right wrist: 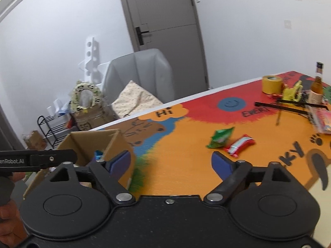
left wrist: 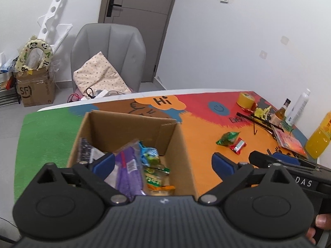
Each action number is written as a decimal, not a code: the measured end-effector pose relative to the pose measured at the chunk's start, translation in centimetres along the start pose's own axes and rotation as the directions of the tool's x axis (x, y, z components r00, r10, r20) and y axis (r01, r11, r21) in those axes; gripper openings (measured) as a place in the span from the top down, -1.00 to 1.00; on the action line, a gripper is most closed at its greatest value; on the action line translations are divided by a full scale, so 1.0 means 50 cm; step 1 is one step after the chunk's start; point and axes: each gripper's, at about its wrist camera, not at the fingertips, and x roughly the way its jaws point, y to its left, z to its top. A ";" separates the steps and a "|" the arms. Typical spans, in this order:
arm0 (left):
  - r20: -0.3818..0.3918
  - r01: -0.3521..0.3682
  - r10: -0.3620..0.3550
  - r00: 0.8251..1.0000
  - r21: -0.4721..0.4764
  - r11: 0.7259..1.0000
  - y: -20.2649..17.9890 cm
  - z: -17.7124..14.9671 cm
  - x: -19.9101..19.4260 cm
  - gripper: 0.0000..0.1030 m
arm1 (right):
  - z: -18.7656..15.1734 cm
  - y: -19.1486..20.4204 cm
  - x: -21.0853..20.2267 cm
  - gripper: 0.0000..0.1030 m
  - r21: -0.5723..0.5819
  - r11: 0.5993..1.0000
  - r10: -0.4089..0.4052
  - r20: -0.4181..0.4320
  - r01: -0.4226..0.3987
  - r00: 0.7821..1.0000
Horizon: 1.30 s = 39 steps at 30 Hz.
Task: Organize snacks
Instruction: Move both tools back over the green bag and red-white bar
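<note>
An open cardboard box (left wrist: 175,142) stands on the colourful table mat and holds several snack packets, among them a purple one (left wrist: 127,169) and a green-orange one (left wrist: 154,173). My left gripper (left wrist: 163,165) hangs open and empty over the box. A green packet (left wrist: 227,138) and a red-white packet (left wrist: 238,146) lie on the orange part of the mat to the right of the box. In the right wrist view the box (right wrist: 91,142) is at the left, the green packet (right wrist: 220,137) and the red-white packet (right wrist: 240,145) lie ahead. My right gripper (right wrist: 171,163) is open and empty above the mat.
A yellow tape roll (right wrist: 271,84), a brown glass bottle (right wrist: 316,84), black sticks (right wrist: 289,106) and a pink packet (right wrist: 321,119) crowd the table's far right. An orange juice bottle (left wrist: 319,138) and a white bottle (left wrist: 298,108) stand there too. A grey chair (left wrist: 107,51) is behind the table.
</note>
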 end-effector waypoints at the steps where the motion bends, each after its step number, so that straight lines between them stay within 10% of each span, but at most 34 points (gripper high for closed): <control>1: -0.005 0.000 0.000 1.000 0.004 1.000 -0.005 -0.001 0.004 -1.00 | -0.001 -0.006 -0.002 -0.78 0.005 1.000 -0.006 0.001 0.006 1.000; 39: -0.096 0.067 -0.054 0.994 0.141 0.988 -0.277 -0.013 0.118 -0.97 | -0.049 -0.292 -0.027 -0.96 0.197 0.970 -0.143 -0.007 0.141 0.990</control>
